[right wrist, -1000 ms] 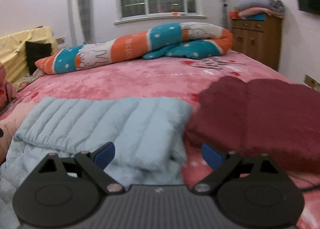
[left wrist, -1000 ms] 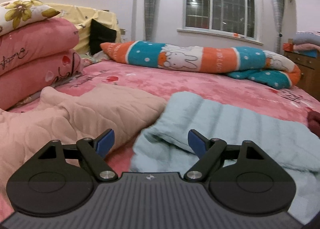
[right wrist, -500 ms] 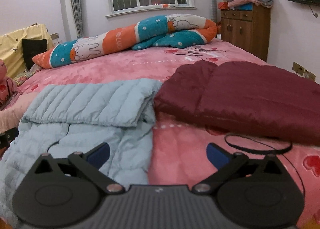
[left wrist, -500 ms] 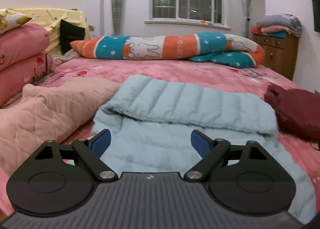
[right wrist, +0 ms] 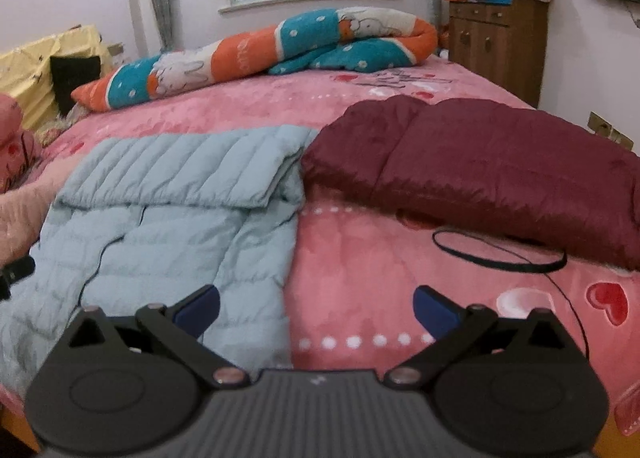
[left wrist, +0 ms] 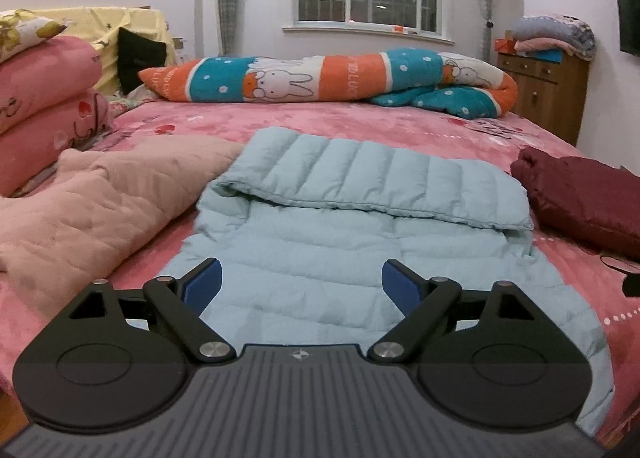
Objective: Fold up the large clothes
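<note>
Two grippers, left gripper (left wrist: 301, 282) and right gripper (right wrist: 316, 310), hovering released; blue jacket (left wrist: 360, 242) lying straight ahead of left, lengthwise away.

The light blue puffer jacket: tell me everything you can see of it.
The light blue puffer jacket is quilted in horizontal channels and looks soft and padded. It lies flat on the pink bedspread, its far part folded back toward the camera into a doubled layer with a seamed edge. The right wrist view shows a thin dark cord across its left side. The pink quilted garment lies at its left, the maroon jacket at its right corner. The left tool hovers open above it, gripping nothing.
</note>
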The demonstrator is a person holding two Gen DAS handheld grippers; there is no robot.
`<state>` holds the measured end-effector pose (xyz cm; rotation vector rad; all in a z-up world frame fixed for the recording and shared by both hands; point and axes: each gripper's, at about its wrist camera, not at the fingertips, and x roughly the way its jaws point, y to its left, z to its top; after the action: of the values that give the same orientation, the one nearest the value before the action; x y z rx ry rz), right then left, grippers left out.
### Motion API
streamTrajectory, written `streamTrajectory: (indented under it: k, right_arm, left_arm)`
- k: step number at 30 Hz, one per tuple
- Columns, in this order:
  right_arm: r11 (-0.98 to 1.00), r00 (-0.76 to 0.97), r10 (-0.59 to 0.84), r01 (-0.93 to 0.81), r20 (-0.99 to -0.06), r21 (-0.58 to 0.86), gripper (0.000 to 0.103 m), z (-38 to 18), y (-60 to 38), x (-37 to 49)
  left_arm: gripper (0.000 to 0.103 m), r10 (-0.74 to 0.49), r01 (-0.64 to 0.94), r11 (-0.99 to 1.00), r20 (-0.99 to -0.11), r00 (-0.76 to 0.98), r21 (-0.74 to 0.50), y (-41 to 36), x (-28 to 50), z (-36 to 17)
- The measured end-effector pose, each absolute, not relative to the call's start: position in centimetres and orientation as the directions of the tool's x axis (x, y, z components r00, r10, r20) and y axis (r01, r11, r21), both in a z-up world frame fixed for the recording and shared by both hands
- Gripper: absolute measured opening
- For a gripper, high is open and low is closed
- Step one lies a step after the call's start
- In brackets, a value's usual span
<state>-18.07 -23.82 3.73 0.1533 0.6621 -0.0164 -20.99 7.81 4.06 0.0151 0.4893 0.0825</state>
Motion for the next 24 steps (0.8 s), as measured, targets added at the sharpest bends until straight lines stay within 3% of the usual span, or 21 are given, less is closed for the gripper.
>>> streamTrajectory:
  k: [8, 16, 24]
  right_arm:
    - [0.981, 0.775, 0.080, 0.051, -0.627, 0.188, 0.102, 3.4, -25.1, -19.1]
    - [0.955, 0.726, 0.177, 0.037, -0.665, 0.295, 0.102, 2.0, -25.8, -18.5]
    - [0.944, 0.661, 0.275, -0.047, -0.699, 0.327, 0.102, 0.4, -24.4, -18.2]
  left_arm:
    - [0.103, 0.155, -0.201, 0.978, -0.467, 0.871, -0.050, 11.9, -22.6, 4.1]
    - [0.103, 0.186, -0.324, 0.927, -0.520, 0.834, -0.188, 15.9, -22.2, 3.1]
    - [0.103, 0.204, -0.391, 0.892, -0.569, 0.796, -0.226, 18.8, -20.7, 1.7]
